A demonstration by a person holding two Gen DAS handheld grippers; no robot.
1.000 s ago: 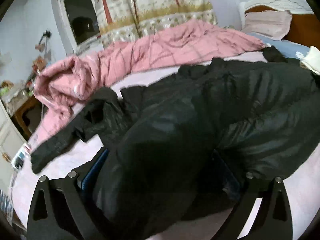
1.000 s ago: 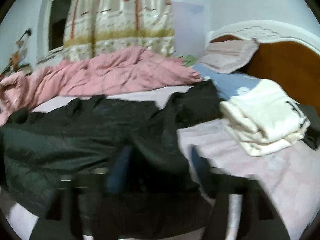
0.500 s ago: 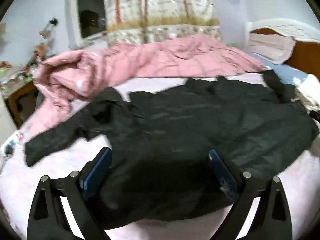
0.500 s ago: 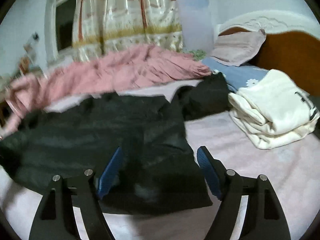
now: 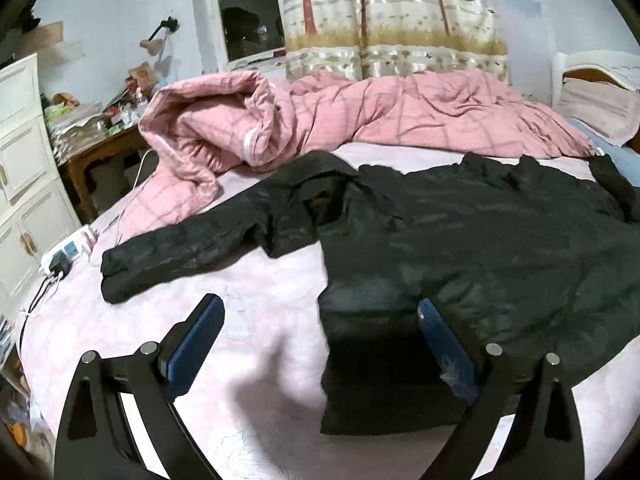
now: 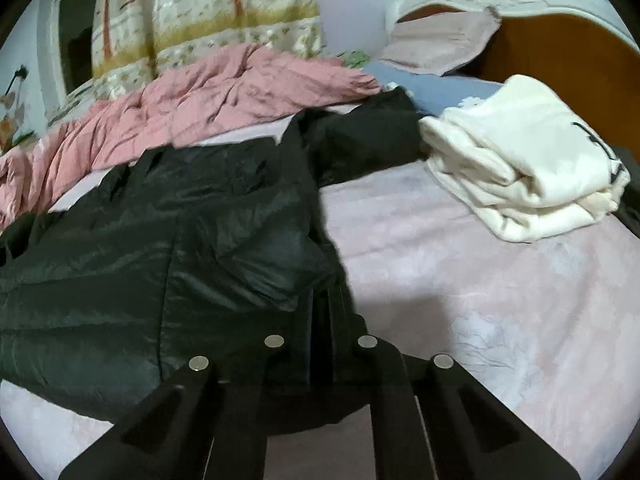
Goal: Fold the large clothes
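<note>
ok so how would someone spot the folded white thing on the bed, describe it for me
Start at the bed's orange-brown wooden headboard and look just in front of it, on the pale pink sheet. There lies the cream-white folded garment, stacked in thick layers beside the spread-out black padded jacket. It is the only light-coloured, neatly folded item there.
</note>
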